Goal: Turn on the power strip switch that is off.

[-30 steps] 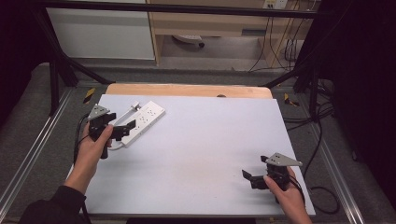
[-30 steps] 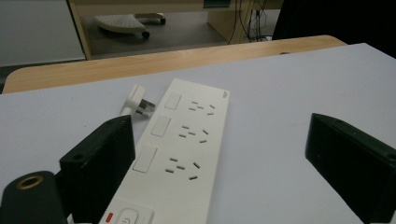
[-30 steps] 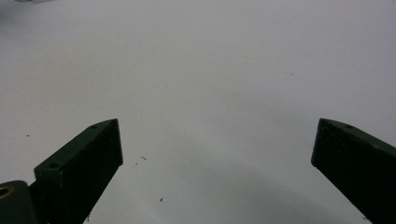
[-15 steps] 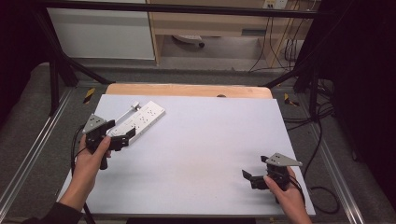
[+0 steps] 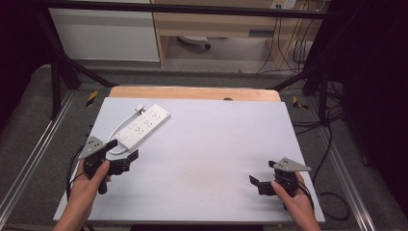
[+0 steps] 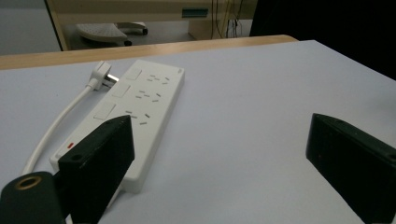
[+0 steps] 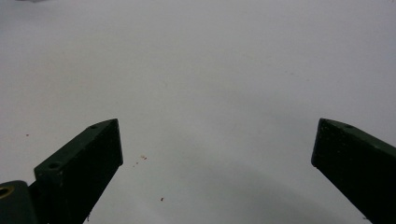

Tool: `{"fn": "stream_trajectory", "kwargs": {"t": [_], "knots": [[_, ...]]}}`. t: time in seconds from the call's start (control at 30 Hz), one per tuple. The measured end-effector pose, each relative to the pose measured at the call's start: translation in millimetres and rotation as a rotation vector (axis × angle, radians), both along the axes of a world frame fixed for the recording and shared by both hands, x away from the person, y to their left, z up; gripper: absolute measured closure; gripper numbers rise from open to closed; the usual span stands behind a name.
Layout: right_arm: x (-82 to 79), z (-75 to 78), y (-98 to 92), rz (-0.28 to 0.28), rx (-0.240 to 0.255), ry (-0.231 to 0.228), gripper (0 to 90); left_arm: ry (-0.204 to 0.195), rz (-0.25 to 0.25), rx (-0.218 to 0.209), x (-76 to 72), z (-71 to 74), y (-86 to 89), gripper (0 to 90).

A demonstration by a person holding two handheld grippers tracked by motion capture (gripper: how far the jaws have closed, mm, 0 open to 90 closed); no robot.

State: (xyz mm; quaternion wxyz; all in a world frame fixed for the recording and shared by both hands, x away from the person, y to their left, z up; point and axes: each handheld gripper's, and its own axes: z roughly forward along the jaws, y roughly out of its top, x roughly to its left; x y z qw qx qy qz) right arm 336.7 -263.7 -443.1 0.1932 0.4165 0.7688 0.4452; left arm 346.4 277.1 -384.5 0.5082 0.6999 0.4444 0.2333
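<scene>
Left tool (image 5: 126, 160), jaws spread wide, beside the white rectangular plastic power strip (image 5: 143, 126) at ten o'clock; its trailing white cable (image 5: 124, 126) could be snagged.

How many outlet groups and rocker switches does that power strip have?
3 of each on the power strip: outlet groups run down the side facing the open left gripper, each with a switch beside it on the cord side. None look hidden.

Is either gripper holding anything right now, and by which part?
Nothing. Left gripper is open beside the white plastic power strip; right gripper is open.
</scene>
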Motion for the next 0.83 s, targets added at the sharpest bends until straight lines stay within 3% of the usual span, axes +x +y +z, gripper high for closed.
{"fn": "stream_trajectory", "kwargs": {"t": [0.33,0.6,0.7,0.77,0.83], "knots": [[0.2,0.0,0.6,-0.002,0.000,0.000,2.5,0.045,-0.012,-0.007,-25.6,-28.9,0.6,8.2],[0.6,-1.1,0.4,-0.010,-0.003,0.006,2.5,0.093,-0.028,0.036,-31.3,-46.2,-3.3,8.8],[0.8,-2.0,0.3,-0.013,-0.007,0.009,2.4,0.134,-0.042,0.055,-31.0,-54.3,-6.1,9.1],[1.9,-3.4,0.2,-0.024,-0.015,0.009,2.4,0.174,-0.055,0.088,-29.9,-59.3,-10.5,9.4],[4.0,-4.3,0.2,-0.033,-0.023,0.013,2.5,0.184,-0.055,0.120,-29.8,-61.1,-15.1,10.4]]}}
